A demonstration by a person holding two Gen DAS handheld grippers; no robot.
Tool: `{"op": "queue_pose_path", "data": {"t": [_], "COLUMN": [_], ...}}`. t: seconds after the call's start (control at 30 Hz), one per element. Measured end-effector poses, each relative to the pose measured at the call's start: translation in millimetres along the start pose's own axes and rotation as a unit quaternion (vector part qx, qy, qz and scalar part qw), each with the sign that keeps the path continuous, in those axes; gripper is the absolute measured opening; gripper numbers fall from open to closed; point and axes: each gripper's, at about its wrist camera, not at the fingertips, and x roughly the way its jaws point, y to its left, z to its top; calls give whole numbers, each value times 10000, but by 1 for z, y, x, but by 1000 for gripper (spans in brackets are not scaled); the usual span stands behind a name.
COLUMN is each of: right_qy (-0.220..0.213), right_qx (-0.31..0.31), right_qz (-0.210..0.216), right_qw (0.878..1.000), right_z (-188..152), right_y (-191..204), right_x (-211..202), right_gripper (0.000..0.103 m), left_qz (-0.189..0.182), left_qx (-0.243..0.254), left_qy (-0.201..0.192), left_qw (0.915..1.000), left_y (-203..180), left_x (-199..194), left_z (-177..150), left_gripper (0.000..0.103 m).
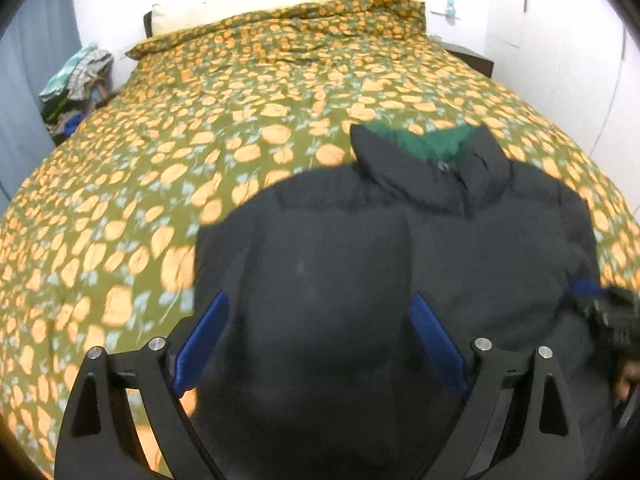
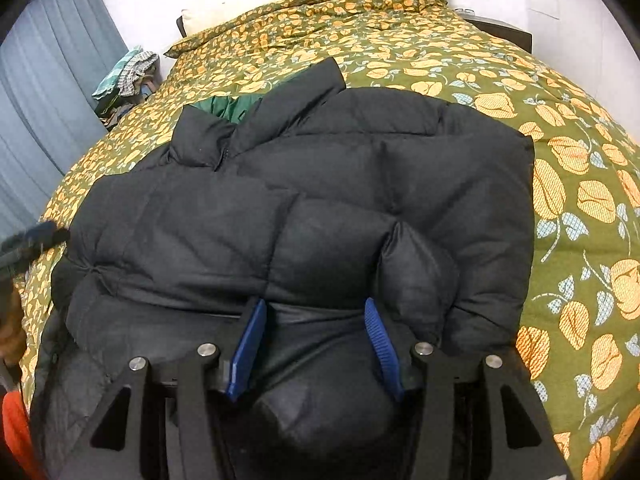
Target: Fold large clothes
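A black puffer jacket lay on a bed covered with an olive quilt printed with orange flowers. The jacket was spread on the near part of the bed, with its collar pointing to the far end, and a green lining showed inside the open collar. In the right wrist view the right gripper stood about half open, and its blue pads were on both sides of a thick roll of the jacket's near edge. The padded cloth filled the space between them, but I could not tell if the pads really pressed on it. In the left wrist view the left gripper had its jaws wide apart, and a dark bulk of the jacket rose between its blue pads; the picture was blurred there, so a grip could not be judged. The right gripper appeared also at the right edge of this view, above the jacket. Beside the bed, near a grey-blue curtain, there was a pile of mixed clothes. A pale pillow lay at the head of the bed against the white wall.
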Motion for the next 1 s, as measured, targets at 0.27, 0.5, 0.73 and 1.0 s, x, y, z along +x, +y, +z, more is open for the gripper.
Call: {"op": "queue_pose_path", "data": {"t": [0.27,0.5,0.73,1.0], "right_qy": [-137,-323,-320,-359], "right_qx": [1,-44,-127,-156], "right_qz": [94,132,-11,-63], "right_qw": [9999,9994,9994,9992], "right_z": [-6,-10,-9,-10], "right_y": [-2,-2,1,4], "right_x": [-1,4,3,3], "right_gripper": [52,52,52,52], "left_qz": [138,120,49,-163], "left_qx": [-710,-755,-591,196], "left_qy": [522,341,347,527], "left_qw": [9960,9965,9976,9983], "left_y": [27,28,26,0], "left_x": [98,111,65,12], "left_z": [2,-8,-5,-65], "left_gripper": [102,102,100,102]}}
